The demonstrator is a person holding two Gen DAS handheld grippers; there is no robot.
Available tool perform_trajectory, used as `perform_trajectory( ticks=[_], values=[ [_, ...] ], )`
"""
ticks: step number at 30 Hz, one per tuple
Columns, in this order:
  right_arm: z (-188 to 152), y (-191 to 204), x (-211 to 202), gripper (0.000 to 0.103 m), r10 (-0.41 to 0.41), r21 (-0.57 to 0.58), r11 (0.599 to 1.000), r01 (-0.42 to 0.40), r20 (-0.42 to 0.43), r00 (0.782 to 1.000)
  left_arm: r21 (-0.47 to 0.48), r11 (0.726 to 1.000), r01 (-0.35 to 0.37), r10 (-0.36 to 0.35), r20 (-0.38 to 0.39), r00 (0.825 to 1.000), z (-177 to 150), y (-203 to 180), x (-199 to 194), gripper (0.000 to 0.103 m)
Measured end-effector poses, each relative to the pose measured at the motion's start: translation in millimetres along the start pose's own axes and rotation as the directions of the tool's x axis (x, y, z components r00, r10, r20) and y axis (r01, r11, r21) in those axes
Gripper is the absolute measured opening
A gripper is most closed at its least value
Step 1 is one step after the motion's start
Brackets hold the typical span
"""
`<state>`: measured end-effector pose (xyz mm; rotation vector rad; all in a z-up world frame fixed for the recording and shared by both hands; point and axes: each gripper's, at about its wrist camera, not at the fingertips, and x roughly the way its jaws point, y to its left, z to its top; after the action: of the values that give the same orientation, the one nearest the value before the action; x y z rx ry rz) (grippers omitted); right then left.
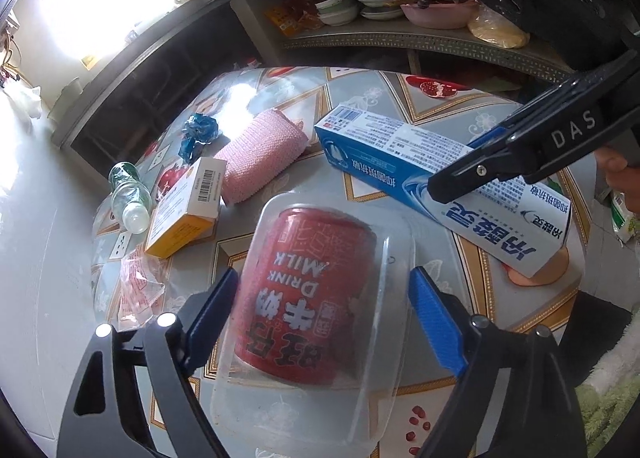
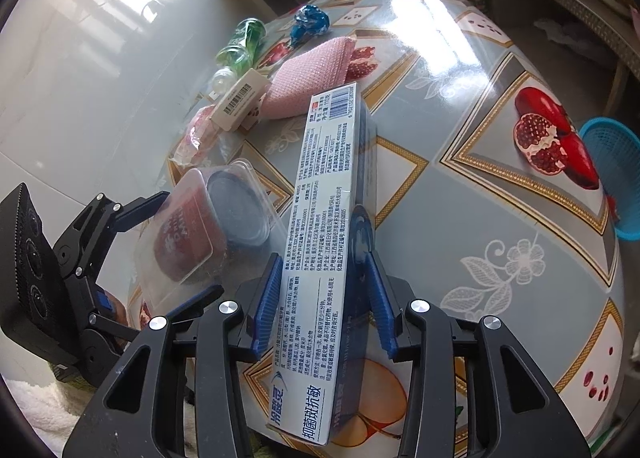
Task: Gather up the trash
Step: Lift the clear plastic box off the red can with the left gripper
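A red milk drink can (image 1: 308,290) lies inside a clear plastic container (image 1: 394,298) on the patterned table (image 2: 480,217). My left gripper (image 1: 322,290) straddles the container, its blue pads (image 1: 432,314) resting against both side walls. In the right wrist view the same gripper (image 2: 194,242) holds the container (image 2: 176,282) from the left. My right gripper (image 2: 324,298) is shut on a long blue-and-white toothpaste box (image 2: 320,217), held tilted above the table. The box (image 1: 400,161) crosses the upper right of the left wrist view with one black finger (image 1: 500,161) on it.
At the table's far left lie a clear green bottle (image 1: 128,193), a yellow carton (image 1: 188,209), a pink mesh cloth (image 1: 260,153), a crumpled blue wrapper (image 1: 202,129) and a pink wrapper (image 1: 136,286). A blue basket (image 2: 612,177) sits past the right edge. Bowls fill a shelf (image 1: 360,5) behind.
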<state>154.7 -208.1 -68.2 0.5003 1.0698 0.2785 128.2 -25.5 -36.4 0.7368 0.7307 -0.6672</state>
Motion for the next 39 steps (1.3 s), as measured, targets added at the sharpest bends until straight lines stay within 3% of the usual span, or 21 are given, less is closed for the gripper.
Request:
perform_trajectory(
  ticks=[8,17,23,39],
  values=[
    [-0.3,0.2,1.3,0.04,0.002,0.001,1.0,-0.002,0.001,1.0,-0.012,1.0,-0.011,0.012,0.045,0.999,0.2,6.7,-17.6,0.083],
    [0.6,0.4,2.0,0.04,-0.002,0.0,1.0,0.002,0.0,1.0,-0.194,0.98,0.041,-0.013,0.146,0.989,-0.7,45.8,-53.0,0.083],
    [0.1,-1.0,1.7,0.04,0.002,0.01,1.0,-0.002,0.003,1.0,-0.368,0.922,0.118,-0.038,0.218,0.975,-4.5,75.5,-68.9,0.083],
    [-0.9,-6.3,-7.0,0.037,0.01,0.045,0.999,-0.011,0.019,1.0,-0.606,0.782,0.145,0.023,0.261,0.965,-10.0,111.3,-69.2,0.083]
  ],
)
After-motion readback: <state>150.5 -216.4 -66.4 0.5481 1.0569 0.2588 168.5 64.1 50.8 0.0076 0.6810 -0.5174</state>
